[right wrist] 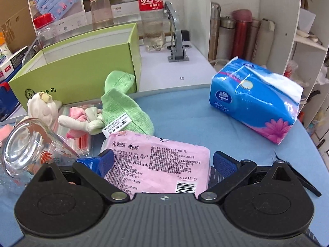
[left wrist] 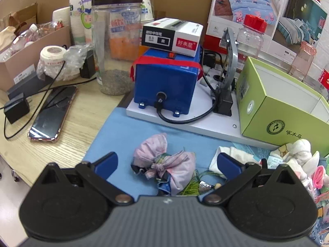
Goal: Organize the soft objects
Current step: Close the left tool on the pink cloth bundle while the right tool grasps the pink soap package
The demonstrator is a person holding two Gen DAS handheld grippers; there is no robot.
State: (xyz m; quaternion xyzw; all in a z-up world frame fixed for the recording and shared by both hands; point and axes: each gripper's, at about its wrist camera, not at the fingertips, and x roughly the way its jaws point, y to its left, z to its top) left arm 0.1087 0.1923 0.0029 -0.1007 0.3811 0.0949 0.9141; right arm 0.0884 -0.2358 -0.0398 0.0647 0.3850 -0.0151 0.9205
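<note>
Straddling pink tissue pack (right wrist: 158, 160), my right tool (right wrist: 164, 162) gapes; left tool (left wrist: 167, 164) gapes over knotted cloth bundle (left wrist: 164, 160). Best clamp pack mid-width, gently.

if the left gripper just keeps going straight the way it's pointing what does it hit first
Most likely the knotted pink cloth bundle, which lies on the blue mat right between the open fingers of the left gripper. Behind it in the same line stands the blue box, though depth is hard to judge in this fisheye view.

Both hand-held grippers (left wrist: 167, 163) (right wrist: 162, 162) apparently open.
</note>
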